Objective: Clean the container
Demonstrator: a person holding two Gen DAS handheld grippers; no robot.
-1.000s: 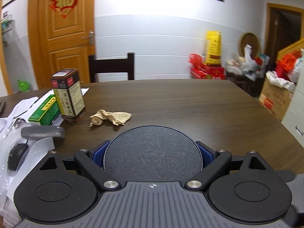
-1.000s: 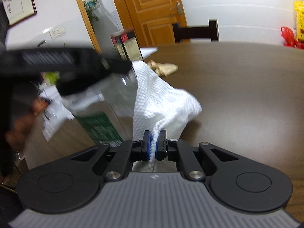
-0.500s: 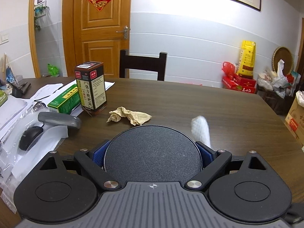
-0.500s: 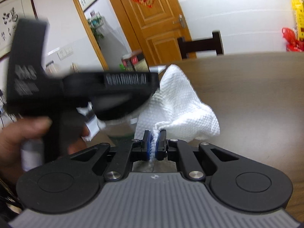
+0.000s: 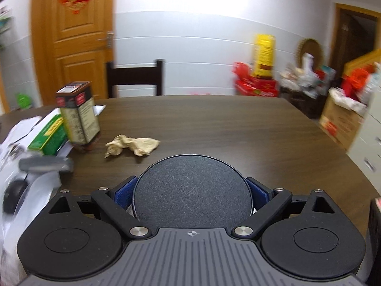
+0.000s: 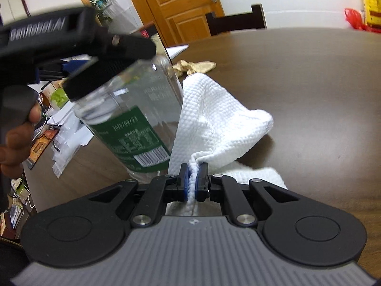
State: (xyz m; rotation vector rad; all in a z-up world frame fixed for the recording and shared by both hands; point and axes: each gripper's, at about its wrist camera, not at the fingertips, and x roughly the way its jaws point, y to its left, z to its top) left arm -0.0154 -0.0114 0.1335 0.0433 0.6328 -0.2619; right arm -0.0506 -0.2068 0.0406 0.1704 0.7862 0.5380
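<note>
My left gripper (image 5: 191,190) is shut on the black lid (image 5: 192,190) of a clear glass jar; only the round lid shows in the left wrist view. In the right wrist view the jar (image 6: 133,119) has a green label and hangs tilted above the brown table (image 6: 297,76), held from above by the left gripper (image 6: 78,54). My right gripper (image 6: 193,181) is shut on a white textured cloth (image 6: 214,124). The cloth drapes against the jar's right side.
A crumpled beige paper (image 5: 132,145) lies on the table beyond the jar. A tall printed box (image 5: 78,116), a green box (image 5: 48,135), papers and a computer mouse (image 5: 14,194) crowd the table's left side. A dark chair (image 5: 134,77) stands at the far edge.
The left gripper and jar have swung and tilted, so the left view has shifted right. The cloth stays pinched in the right gripper and lies against the jar's side.
</note>
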